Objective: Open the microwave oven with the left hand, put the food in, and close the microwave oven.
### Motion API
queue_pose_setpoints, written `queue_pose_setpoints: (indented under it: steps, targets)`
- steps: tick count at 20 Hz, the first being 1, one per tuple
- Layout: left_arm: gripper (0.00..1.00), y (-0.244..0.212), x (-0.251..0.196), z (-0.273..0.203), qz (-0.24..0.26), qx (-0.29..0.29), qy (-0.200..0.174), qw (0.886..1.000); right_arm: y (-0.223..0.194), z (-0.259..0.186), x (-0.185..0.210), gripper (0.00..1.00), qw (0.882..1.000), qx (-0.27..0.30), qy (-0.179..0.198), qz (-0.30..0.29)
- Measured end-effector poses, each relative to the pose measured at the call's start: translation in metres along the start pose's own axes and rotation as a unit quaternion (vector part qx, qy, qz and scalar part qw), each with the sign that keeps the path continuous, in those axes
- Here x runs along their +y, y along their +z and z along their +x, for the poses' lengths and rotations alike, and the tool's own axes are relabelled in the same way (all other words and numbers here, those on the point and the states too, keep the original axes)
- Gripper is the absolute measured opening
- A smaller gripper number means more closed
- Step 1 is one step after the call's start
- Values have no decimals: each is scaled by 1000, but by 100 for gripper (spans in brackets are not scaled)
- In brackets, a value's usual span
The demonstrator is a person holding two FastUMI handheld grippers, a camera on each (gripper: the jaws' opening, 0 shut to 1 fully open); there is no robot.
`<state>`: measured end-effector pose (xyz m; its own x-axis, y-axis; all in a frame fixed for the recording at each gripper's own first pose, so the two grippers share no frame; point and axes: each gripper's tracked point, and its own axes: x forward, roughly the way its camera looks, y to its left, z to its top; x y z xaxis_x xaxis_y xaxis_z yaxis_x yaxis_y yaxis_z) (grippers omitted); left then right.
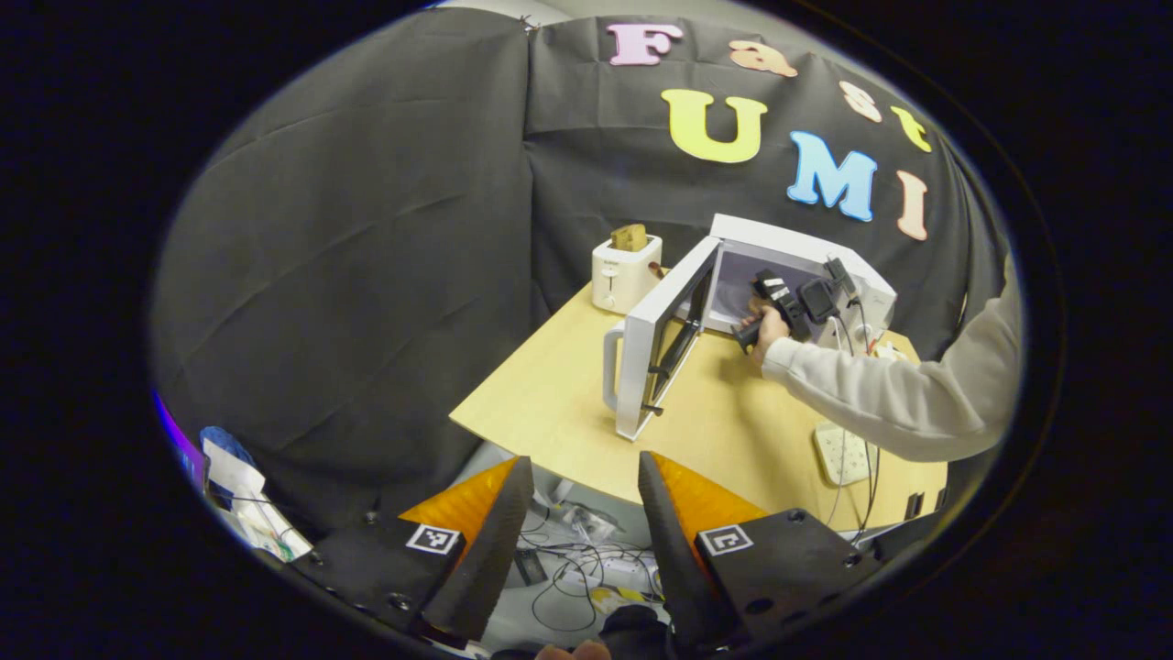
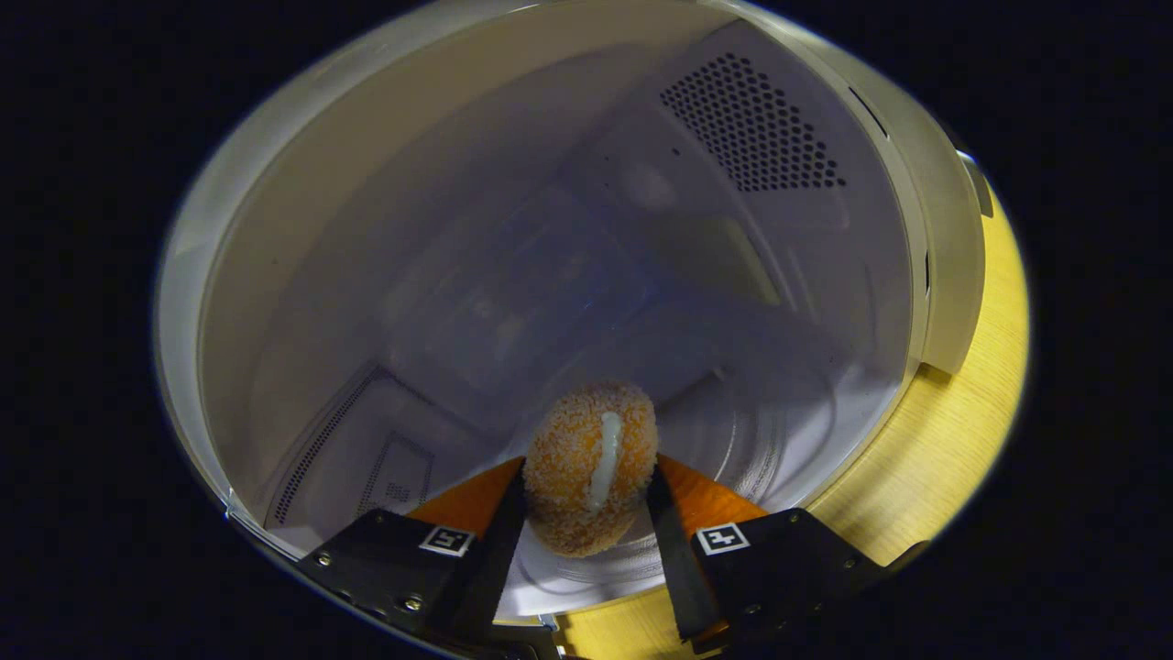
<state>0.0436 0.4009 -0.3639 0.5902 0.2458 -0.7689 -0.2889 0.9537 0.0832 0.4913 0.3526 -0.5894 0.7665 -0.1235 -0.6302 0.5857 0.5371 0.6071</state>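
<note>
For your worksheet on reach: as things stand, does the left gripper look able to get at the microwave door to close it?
Probably yes: the left gripper is open and empty, and the door stands ajar towards it.

Setting: a recording booth in a lab, staged as a kitchen corner. Black cloth hangs as the wall behind and beside a pale wooden desk. On the desk stand household appliances: a white microwave oven with its door swung open near the desk's middle, and a white toaster at the far corner. A white power strip lies near the right edge, with cables running off it. Under the near edge, loose cables and clutter cover the floor. Papers are piled low at the left against the cloth.
</note>
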Motion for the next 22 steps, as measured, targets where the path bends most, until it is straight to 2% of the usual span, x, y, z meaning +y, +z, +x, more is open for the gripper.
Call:
queue_pose_setpoints:
  steps: [1, 2, 3, 5, 7, 8, 10, 11, 12, 15, 16, 18, 22]
  targets:
    - [85, -3, 0, 1, -3, 1, 0, 1000, -1, -1, 0, 73, 1000, 1, 9, -7]
    - [75, -3, 1, 2, -6, 1, 2, 1000, -2, -2, 3, 72, 1000, 0, 19, -13]
    - [85, -3, 1, 2, -10, 0, 2, 1000, -2, -4, 3, 72, 1000, 0, 22, -18]
    - [85, -3, 1, 1, -15, -2, 3, 1000, 0, -5, 3, 78, 1000, -3, 22, -22]
    - [74, -4, -3, 2, -20, -1, 1, 1000, 5, -9, 2, 84, 999, -7, 20, -28]
    - [85, -4, -4, 2, -20, -2, 0, 1000, 4, -10, 1, 91, 999, -7, 20, -29]
    - [85, 0, -6, 0, -17, -8, 0, 1000, 5, -16, -2, 95, 999, -1, 16, -38]
    - [80, 1, -7, -1, -15, -11, 1, 1000, 5, -21, -2, 95, 999, 4, 18, -46]
    - [85, 4, -7, -1, -14, -16, 1, 1000, 4, -28, -4, 97, 998, 14, 20, -56]
    - [74, 18, -6, 5, -12, -44, -2, 999, 0, -61, -4, 97, 993, 54, 50, -92]
    - [74, 24, -4, 11, -9, -49, 0, 999, 0, -75, -3, 97, 989, 73, 61, -109]
    - [83, 45, 3, 21, -8, -77, 4, 997, 7, -111, -4, 97, 979, 99, 81, -158]
    - [80, 81, 21, 47, -3, -119, 9, 993, 29, -192, 3, 97, 962, 128, 136, -198]
